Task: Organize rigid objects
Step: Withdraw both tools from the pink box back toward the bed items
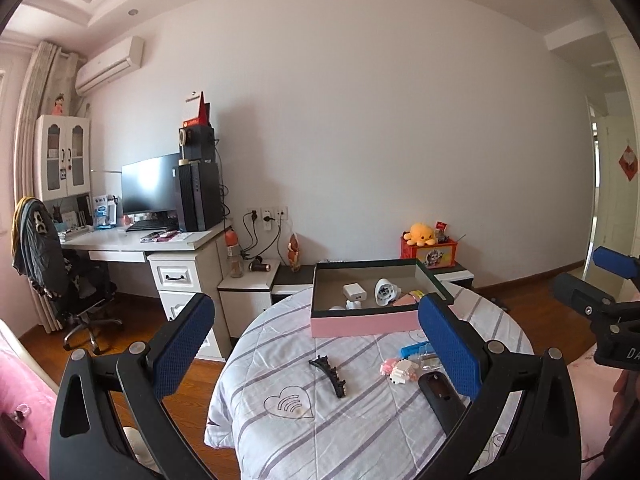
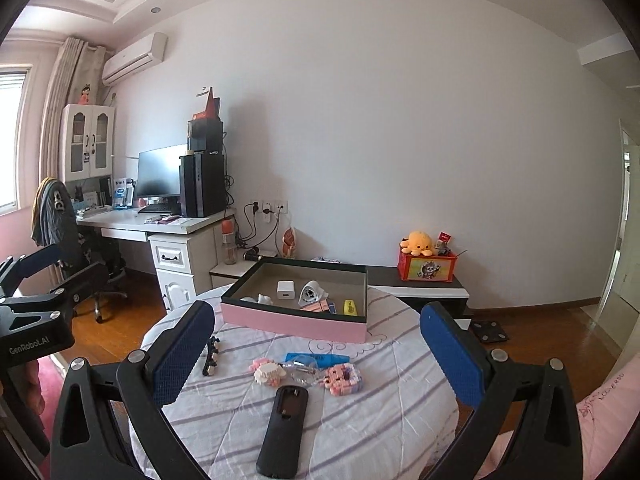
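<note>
Striped tabletop (image 2: 360, 432) ahead: I see the black remote (image 2: 285, 432) lying lengthwise between my wide-open, empty right gripper (image 2: 316, 344).

Pink-sided box (image 2: 294, 323), open-topped, on striped quilt; holds white charger cube (image 2: 285, 290), white domed gadget (image 2: 311, 293), yellow item (image 2: 350, 307). Loose in front: black hair clip (image 2: 211, 356), blue strip (image 2: 318, 358), two pink-white brick figures (image 2: 269, 373), black remote (image 2: 283, 430) nearest.

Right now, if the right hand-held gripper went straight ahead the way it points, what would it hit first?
Probably the pink box; the right hand-held gripper points just over the small toys, though depth is hard to judge.
</note>
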